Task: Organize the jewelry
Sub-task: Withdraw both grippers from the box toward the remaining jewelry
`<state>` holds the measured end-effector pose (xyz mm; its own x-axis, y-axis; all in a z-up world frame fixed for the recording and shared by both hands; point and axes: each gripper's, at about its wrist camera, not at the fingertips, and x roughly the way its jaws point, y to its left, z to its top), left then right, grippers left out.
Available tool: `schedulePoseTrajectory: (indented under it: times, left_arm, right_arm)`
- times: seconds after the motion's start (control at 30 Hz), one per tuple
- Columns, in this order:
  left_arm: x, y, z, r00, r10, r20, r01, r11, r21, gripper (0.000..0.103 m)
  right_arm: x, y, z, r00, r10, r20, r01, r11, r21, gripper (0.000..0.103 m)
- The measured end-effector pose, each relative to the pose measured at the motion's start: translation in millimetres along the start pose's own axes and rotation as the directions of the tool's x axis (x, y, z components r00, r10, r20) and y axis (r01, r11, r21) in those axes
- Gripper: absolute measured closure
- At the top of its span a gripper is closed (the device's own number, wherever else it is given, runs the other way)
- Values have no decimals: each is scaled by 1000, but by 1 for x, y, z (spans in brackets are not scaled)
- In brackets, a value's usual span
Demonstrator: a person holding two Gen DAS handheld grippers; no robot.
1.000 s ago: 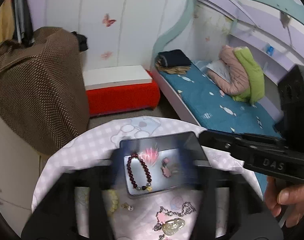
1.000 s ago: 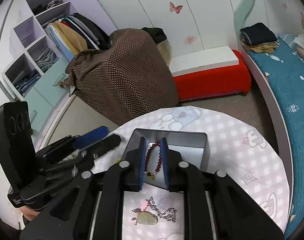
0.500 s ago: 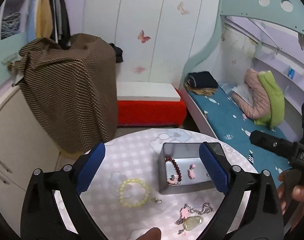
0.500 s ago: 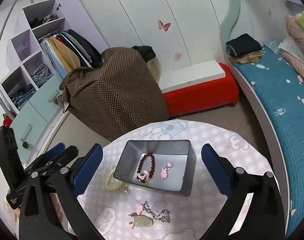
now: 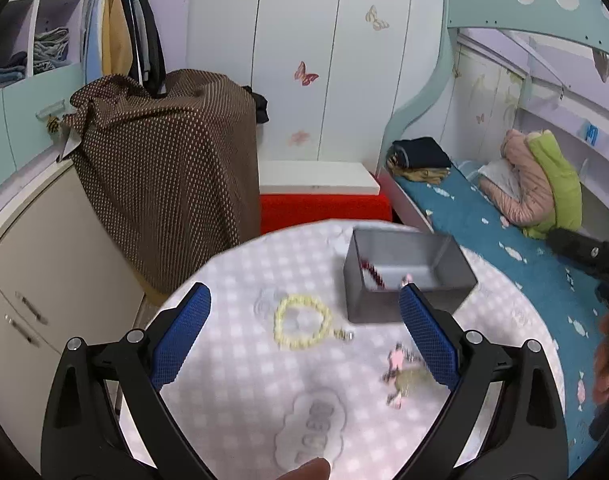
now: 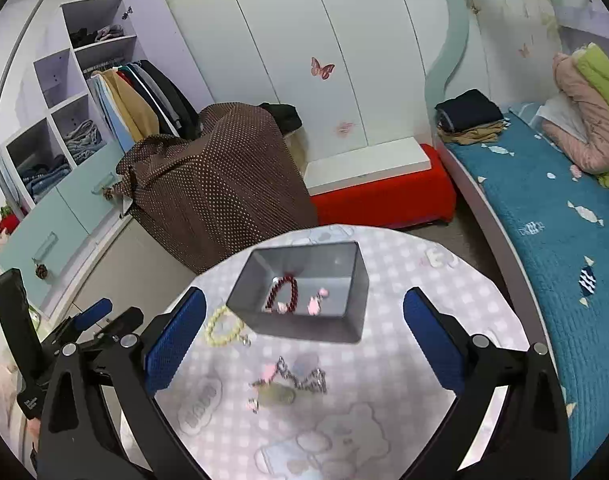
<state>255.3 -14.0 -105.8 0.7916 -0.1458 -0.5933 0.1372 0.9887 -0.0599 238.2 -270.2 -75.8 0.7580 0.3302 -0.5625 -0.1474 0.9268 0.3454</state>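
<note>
A grey metal box [image 6: 346, 322] stands on the round checked table [image 6: 444, 280]. It holds a dark red bead bracelet [image 6: 282, 294] and pink earrings [image 6: 316, 302]. A pale yellow bead bracelet [image 5: 302, 322] lies left of the box [image 5: 368, 304], also seen in the right wrist view [image 6: 222, 330]. A chain necklace with a pale green pendant [image 6: 288, 386] lies in front of the box. My left gripper [image 5: 304, 332] is open above the yellow bracelet. My right gripper [image 6: 304, 336] is open and empty above the box's front.
A brown dotted cloth [image 5: 168, 176] covers furniture behind the table. A red bench [image 6: 380, 196] stands at the back. A bed with a blue sheet [image 6: 564, 232] runs along the right. A cabinet [image 5: 36, 264] is at the left.
Both grippers opened and drew back from the box. The red bracelet now lies in the box. My left gripper has swung left over the yellow bracelet.
</note>
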Motion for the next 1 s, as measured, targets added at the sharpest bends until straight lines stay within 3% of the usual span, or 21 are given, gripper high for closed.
schedulePoseTrajectory:
  times: [0.47, 0.67, 1.0]
  left_arm:
    - [-4, -8, -66, 996, -3, -85, 2, 1000, -18, 8]
    - [8, -23, -80, 991, -19, -132, 22, 1000, 17, 8]
    - [40, -45, -86, 982, -17, -189, 35, 995, 91, 8]
  right_arm:
    - [-9, 10, -75, 987, -150, -56, 146, 987, -65, 8]
    - [4, 6, -92, 982, -145, -119, 138, 988, -65, 8]
    - [12, -4, -93, 979, -145, -142, 139, 989, -52, 8]
